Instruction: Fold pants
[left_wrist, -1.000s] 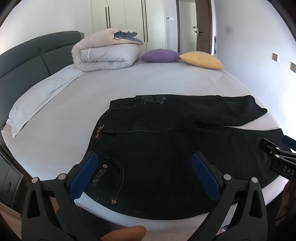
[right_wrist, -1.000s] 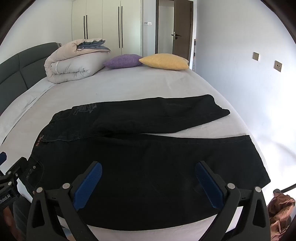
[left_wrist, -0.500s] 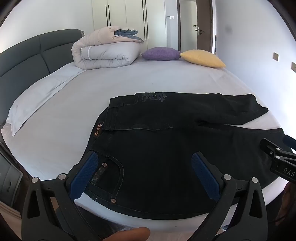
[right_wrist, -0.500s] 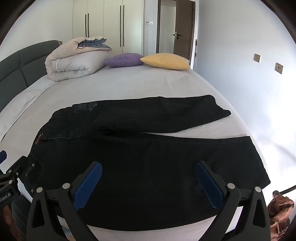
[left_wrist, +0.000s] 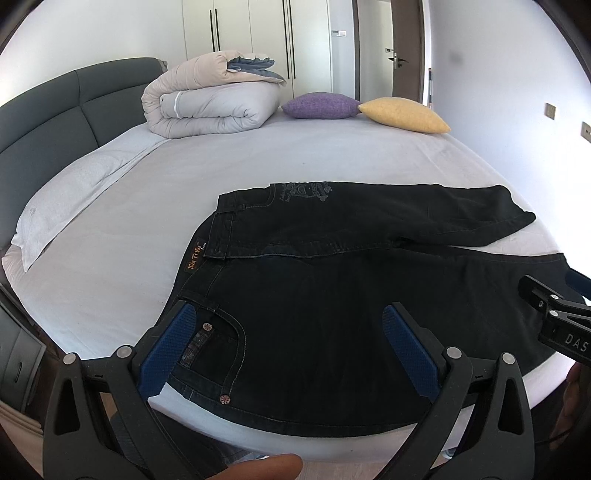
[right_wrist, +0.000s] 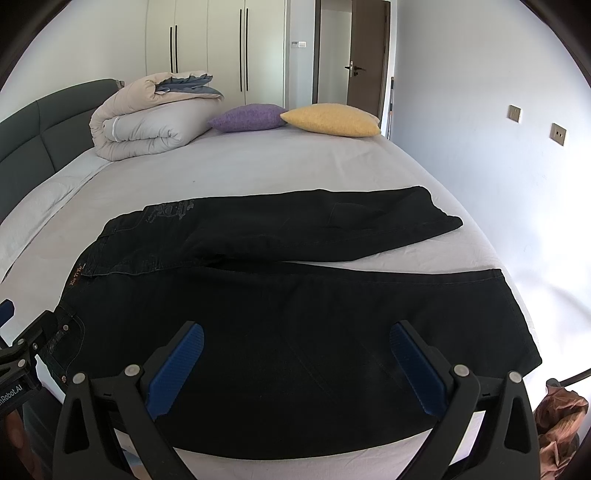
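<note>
Now we hold our left gripper (left_wrist: 291, 343) and right gripper (right_wrist: 297, 363) with jaws spread wide, grasping nothing, above the near edge of the black pants (right_wrist: 295, 314). These lie flat on the bed (right_wrist: 258, 166), legs toward 3 o'clock.

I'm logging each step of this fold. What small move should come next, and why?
Probably lower both grippers onto the near leg's edge. The left gripper and right gripper are open and hold nothing, while the pants lie spread flat, legs apart.
</note>
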